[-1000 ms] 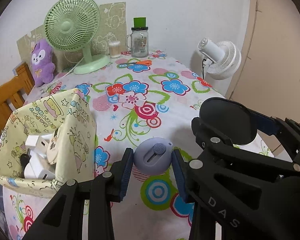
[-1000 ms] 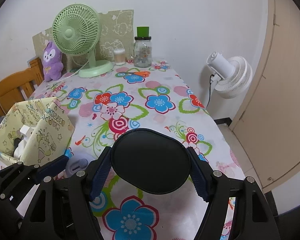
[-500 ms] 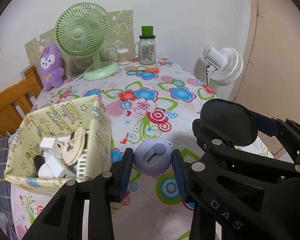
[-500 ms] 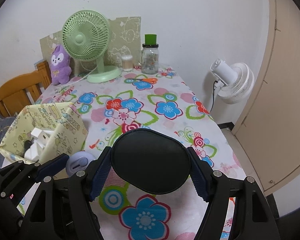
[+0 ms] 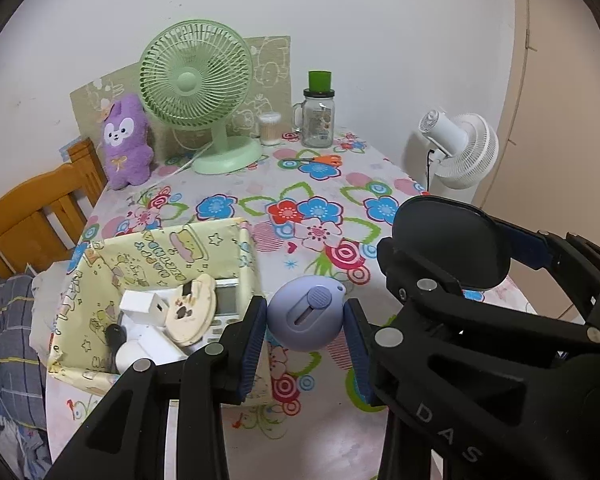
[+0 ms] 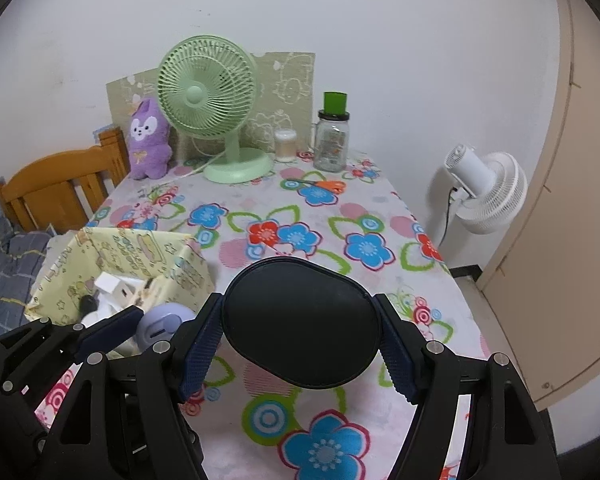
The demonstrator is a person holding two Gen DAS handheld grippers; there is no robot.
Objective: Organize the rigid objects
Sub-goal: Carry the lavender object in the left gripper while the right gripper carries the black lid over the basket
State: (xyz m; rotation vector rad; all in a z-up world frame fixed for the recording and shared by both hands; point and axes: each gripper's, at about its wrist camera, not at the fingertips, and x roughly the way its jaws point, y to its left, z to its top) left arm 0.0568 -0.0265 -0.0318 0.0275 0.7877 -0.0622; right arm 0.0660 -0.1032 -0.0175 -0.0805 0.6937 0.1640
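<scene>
My left gripper (image 5: 305, 330) is shut on a round lilac gadget with a slider knob (image 5: 306, 317), held above the flowered tablecloth just right of the yellow cartoon-print box (image 5: 168, 246). That box holds white adapters, a cream round item and a calculator. My right gripper (image 6: 300, 338) is shut on a black oval case (image 6: 300, 322), its blue pads pressing both ends, and it hangs over the table's near half. The lilac gadget (image 6: 165, 322) and the left gripper show at the lower left of the right wrist view, beside the box (image 6: 140, 250).
At the table's far end stand a green desk fan (image 5: 198, 92), a purple plush (image 5: 125, 142), a cotton-swab pot (image 5: 270, 128) and a glass jar with green cap (image 5: 318, 118); orange scissors (image 5: 320, 159) lie nearby. A wooden chair (image 5: 32, 216) is left, a white fan (image 5: 462, 150) right.
Both grippers have risen and drawn back from the table with their loads still gripped. The yellow box now shows more of its inside, and the far objects look smaller.
</scene>
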